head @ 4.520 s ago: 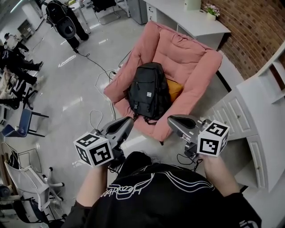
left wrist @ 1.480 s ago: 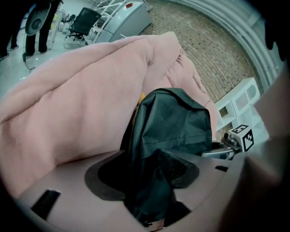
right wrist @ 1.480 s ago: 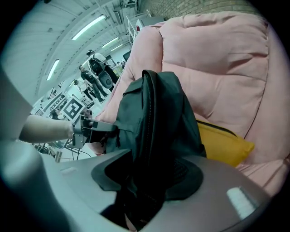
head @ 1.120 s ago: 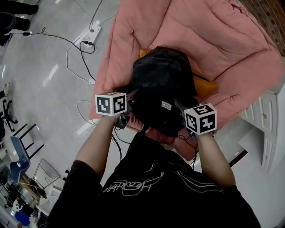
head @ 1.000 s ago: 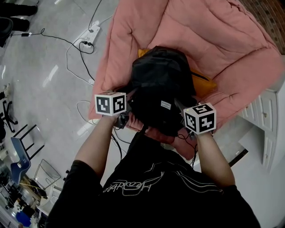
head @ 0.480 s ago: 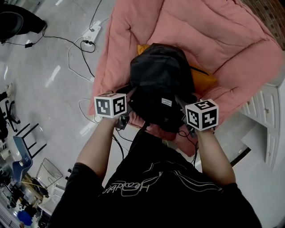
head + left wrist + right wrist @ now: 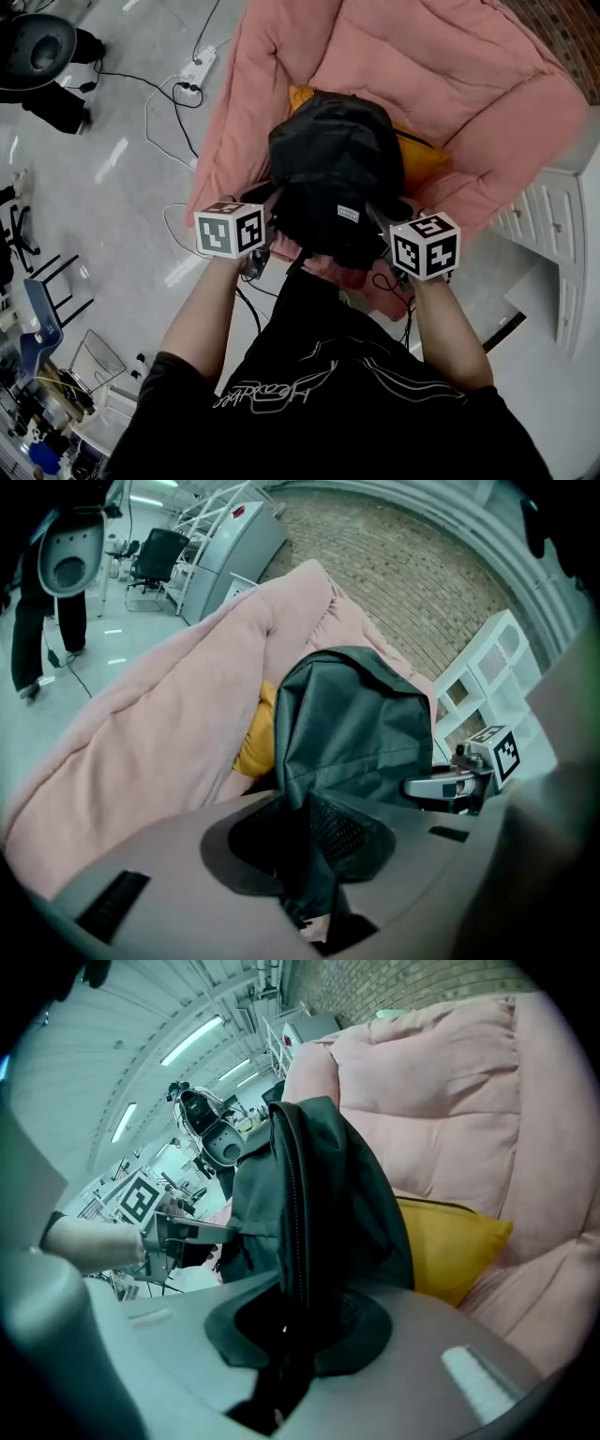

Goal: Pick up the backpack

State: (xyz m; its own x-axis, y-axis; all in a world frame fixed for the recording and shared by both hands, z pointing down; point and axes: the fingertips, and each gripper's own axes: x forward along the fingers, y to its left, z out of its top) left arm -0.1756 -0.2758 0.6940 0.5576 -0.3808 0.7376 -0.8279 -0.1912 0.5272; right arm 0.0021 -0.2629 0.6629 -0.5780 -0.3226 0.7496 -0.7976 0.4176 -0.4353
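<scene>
A black backpack (image 7: 328, 178) stands on a pink padded armchair (image 7: 441, 84), leaning on a yellow cushion (image 7: 417, 155). My left gripper (image 7: 267, 232) is at its lower left side and my right gripper (image 7: 386, 225) at its lower right side. In the left gripper view the jaws are closing, and the left gripper (image 7: 305, 827) pinches a fold of the backpack (image 7: 356, 724). In the right gripper view the right gripper (image 7: 291, 1321) is also closing, with the pads pressed on the zipped edge of the backpack (image 7: 319, 1185). Each gripper shows in the other's view.
A white drawer cabinet (image 7: 553, 234) stands close to the armchair's right. Cables and a power strip (image 7: 197, 70) lie on the glossy floor at the left. A brick wall (image 7: 412, 583) runs behind the chair. Office chairs stand further left.
Both grippers have come in against the backpack's sides and risen a little. The backpack has shifted slightly with them, up and away from me.
</scene>
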